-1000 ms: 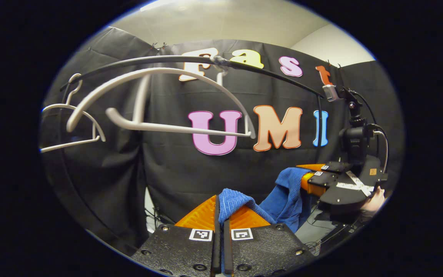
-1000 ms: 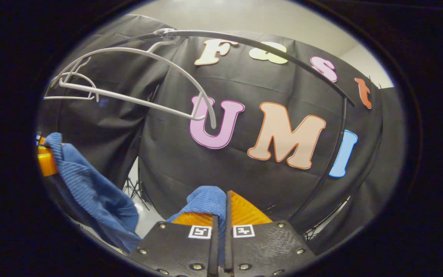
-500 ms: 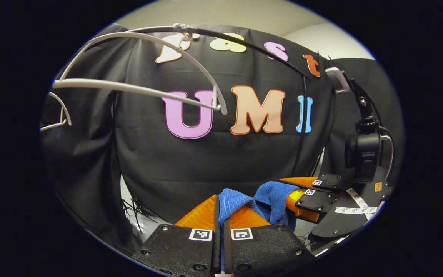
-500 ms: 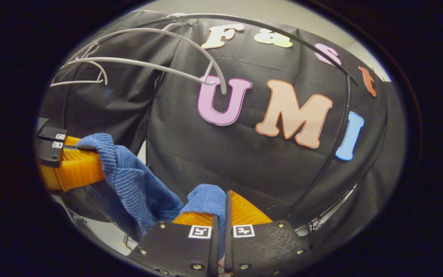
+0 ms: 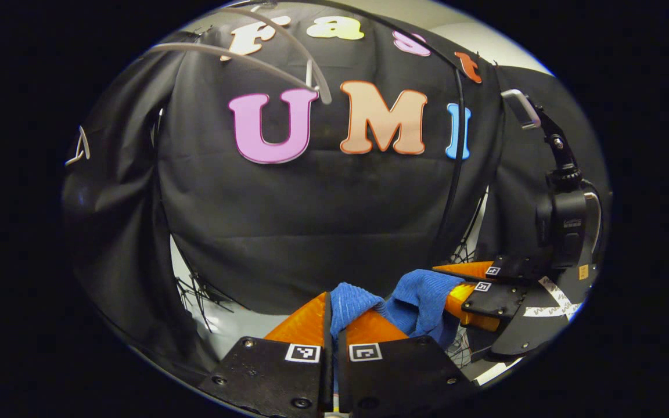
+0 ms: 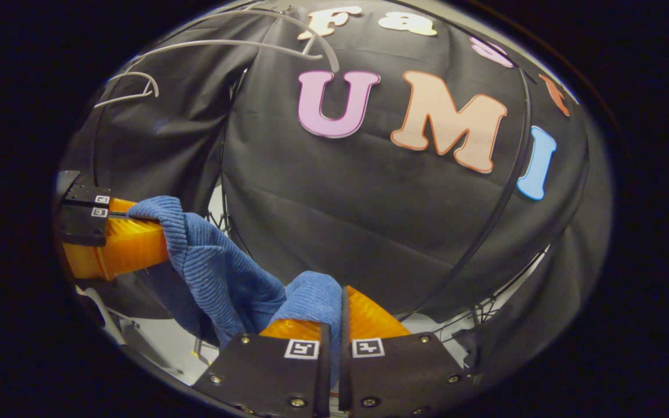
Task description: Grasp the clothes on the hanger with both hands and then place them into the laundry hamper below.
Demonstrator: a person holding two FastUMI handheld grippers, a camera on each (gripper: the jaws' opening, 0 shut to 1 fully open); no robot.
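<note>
- The left tongs (image 5: 334,310) are pinching one fold of the blue garment (image 5: 421,293), with both fingers pressing on the cloth.
- The right tongs (image 6: 334,307) are pinching another fold of the same garment (image 6: 218,273), also with both fingers closed on it.
- The blue garment is hanging between the two tongs, well below the white hanger (image 6: 236,43) and apart from it.
- The white hanger is hanging bare from the black rail (image 5: 456,128), at the top of both views.
- A second hanger (image 6: 131,90) is hanging to the left of the white hanger, in the right gripper view.
</note>
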